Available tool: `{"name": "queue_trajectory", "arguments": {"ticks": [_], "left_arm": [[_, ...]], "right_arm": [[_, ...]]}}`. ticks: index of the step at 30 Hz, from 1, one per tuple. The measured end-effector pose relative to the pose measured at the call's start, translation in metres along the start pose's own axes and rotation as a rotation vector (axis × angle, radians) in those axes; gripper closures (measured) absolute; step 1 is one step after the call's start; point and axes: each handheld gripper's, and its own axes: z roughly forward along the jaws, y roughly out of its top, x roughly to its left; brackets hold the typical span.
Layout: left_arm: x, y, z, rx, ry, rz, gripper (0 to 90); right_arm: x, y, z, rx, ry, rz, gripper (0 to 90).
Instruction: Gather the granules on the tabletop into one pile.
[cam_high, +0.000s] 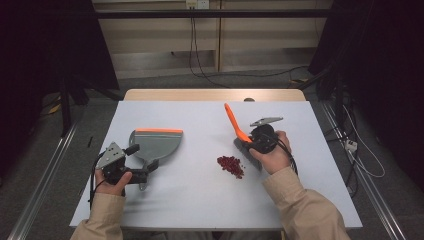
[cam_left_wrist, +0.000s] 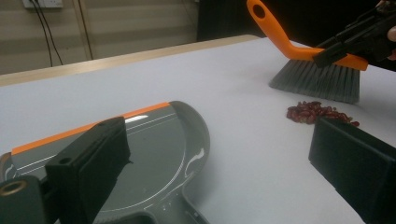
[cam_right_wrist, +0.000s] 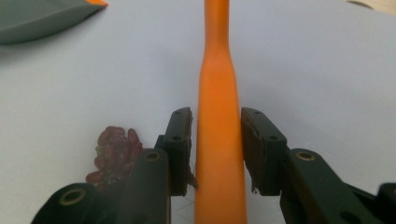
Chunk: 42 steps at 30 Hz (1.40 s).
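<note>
A grey dustpan with an orange lip lies flat on the left of the white table. My left gripper sits at its handle end, jaws wide apart, with the pan just ahead of them. A small heap of red beans lies right of centre. Behind it stands an orange hand brush, its grey bristles resting on the table. My right gripper straddles the brush handle. Thin gaps show between the handle and both pads, so the jaws stand open around it.
The table's far edge is a bare wooden strip. Cables run along the floor and wall behind. Metal rails flank both sides of the table. Open tabletop lies between the pan and the beans.
</note>
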Motion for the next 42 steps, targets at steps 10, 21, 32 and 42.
{"name": "queue_trajectory", "arguments": {"ticks": [10, 21, 32, 42], "left_arm": [[0.0, 0.0, -0.001, -0.003, 0.001, -0.001, 4.8], [0.0, 0.0, -0.002, 0.003, 0.003, -0.002, 4.8], [-0.001, -0.001, -0.001, 0.036, 0.001, -0.01, 4.7], [-0.003, -0.002, 0.001, 0.06, -0.017, -0.006, 4.7]], "right_arm": [[0.007, 0.001, 0.003, 0.043, -0.038, 0.046, 71.3], [0.034, 0.002, 0.01, -0.008, -0.04, 0.04, 71.3], [0.038, 0.002, 0.007, -0.068, -0.025, 0.063, 71.3], [0.036, -0.012, -0.01, -0.144, -0.018, 0.085, 71.3]]}}
